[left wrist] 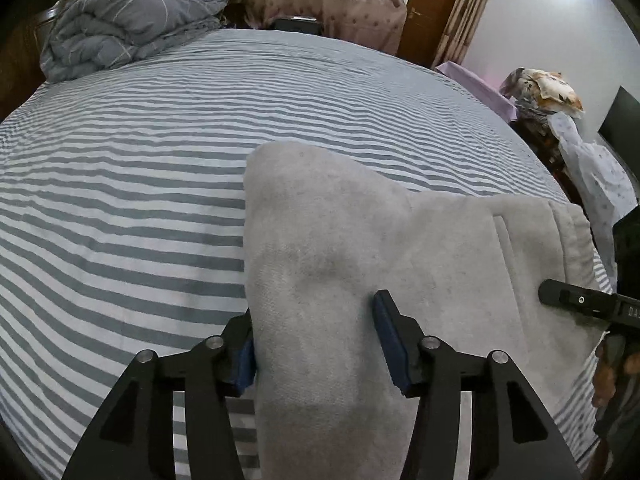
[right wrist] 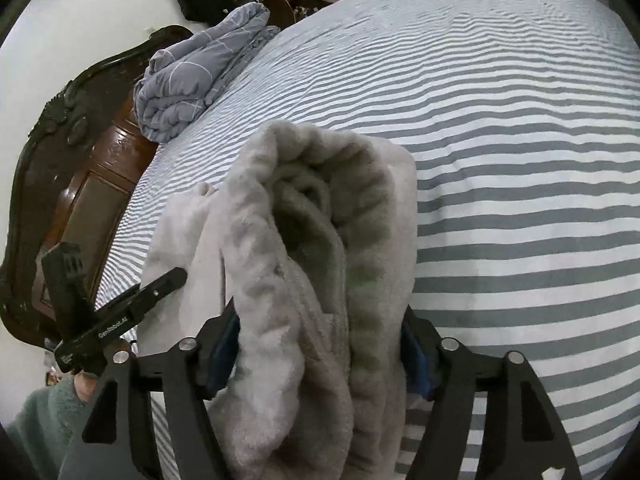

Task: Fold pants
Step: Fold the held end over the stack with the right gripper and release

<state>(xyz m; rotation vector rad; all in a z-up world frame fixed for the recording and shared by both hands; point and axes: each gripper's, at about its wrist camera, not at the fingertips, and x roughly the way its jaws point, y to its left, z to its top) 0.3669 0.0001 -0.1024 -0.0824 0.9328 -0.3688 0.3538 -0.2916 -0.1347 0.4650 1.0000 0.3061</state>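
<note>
Light grey fleece pants (left wrist: pixel 360 248) lie folded on the striped bed. In the left wrist view my left gripper (left wrist: pixel 316 340) straddles a folded leg, its blue pads wide apart on either side of the cloth. The waistband end (left wrist: pixel 568 232) lies to the right, where a finger of my right gripper (left wrist: pixel 568 298) shows. In the right wrist view my right gripper (right wrist: pixel 320 344) has the bunched waistband of the pants (right wrist: pixel 320 240) between its pads, fingers apart around the thick cloth. My left gripper (right wrist: pixel 120 312) shows at the left over the pants.
The bed has a grey-and-white striped sheet (left wrist: pixel 140 160). A bundled grey duvet (left wrist: pixel 128 20) lies at the head corner, by the dark wooden headboard (right wrist: pixel 72 152). Clothes piles (left wrist: pixel 560 120) stand off the bed's right side.
</note>
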